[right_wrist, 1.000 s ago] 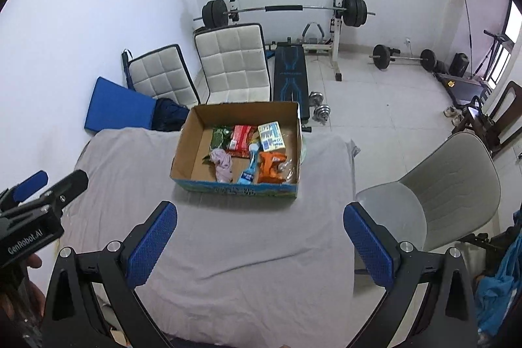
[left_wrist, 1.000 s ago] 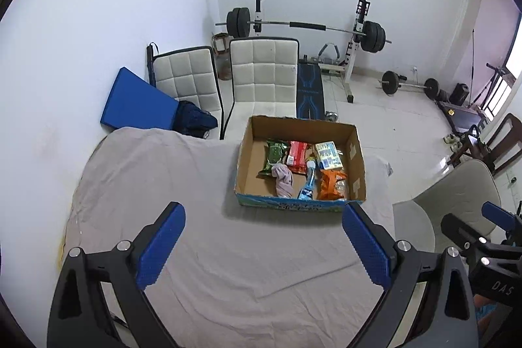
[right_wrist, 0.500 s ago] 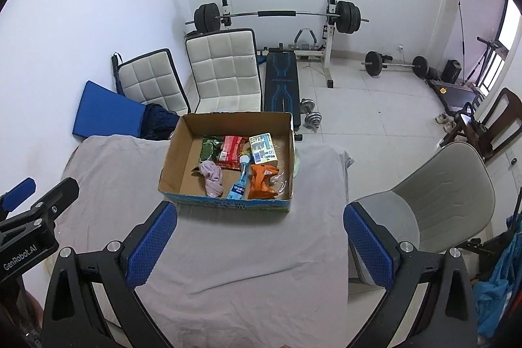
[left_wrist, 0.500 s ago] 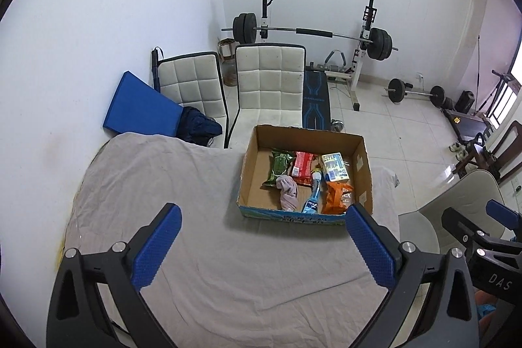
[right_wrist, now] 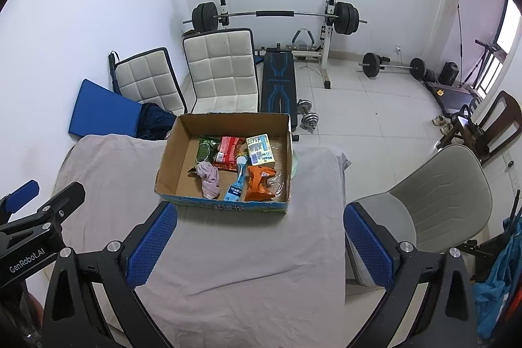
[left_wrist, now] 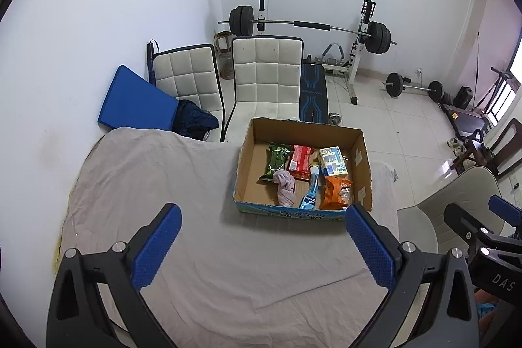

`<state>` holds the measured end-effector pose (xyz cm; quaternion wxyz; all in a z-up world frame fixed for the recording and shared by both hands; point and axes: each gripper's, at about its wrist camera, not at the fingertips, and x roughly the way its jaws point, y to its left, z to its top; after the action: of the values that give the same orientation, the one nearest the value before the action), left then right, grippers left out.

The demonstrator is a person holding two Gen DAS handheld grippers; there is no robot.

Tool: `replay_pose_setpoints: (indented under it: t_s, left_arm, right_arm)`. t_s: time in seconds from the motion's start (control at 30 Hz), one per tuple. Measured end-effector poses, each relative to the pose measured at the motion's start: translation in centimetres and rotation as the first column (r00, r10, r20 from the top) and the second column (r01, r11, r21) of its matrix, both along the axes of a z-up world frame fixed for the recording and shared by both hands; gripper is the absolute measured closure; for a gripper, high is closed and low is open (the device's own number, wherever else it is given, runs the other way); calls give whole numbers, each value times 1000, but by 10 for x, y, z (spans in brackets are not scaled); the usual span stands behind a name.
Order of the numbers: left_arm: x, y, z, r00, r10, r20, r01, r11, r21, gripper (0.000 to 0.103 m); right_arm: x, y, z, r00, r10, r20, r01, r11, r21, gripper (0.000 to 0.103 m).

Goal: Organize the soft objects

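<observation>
Both the left gripper [left_wrist: 261, 245] and right gripper [right_wrist: 260, 242] hung wide apart, holding nothing. All soft items, pink cloth [right_wrist: 208, 179] and snack packs [right_wrist: 259, 179] included, sat inside the cardboard box [right_wrist: 169, 163], frame centre. Fits sorted or awaiting unloading.

One box [right_wrist: 225, 204] sits on one tabletop [right_wrist: 244, 263]. In the box: one green packet [right_wrist: 205, 150], one red packet [right_wrist: 227, 149], one orange packet [right_wrist: 257, 180], one carton [right_wrist: 260, 149], one blue bottle [right_wrist: 236, 183], one pink cloth [right_wrist: 209, 178]. Two white chairs [right_wrist: 222, 70] stand far, one grey chair [right_wrist: 437, 204] right. Two grippers [right_wrist: 259, 247].
</observation>
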<state>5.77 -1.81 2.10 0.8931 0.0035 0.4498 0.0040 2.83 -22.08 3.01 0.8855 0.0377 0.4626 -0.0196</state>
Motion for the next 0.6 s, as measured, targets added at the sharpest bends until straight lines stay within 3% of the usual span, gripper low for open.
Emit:
replay_pose_setpoints:
  t_s: [0.6]
  left_arm:
    - [3, 3, -4, 1000, 6, 8, -6, 1000, 27, 0]
  right_arm:
    - [0, -5, 3, 1000, -16, 16, 17, 999, -43, 0]
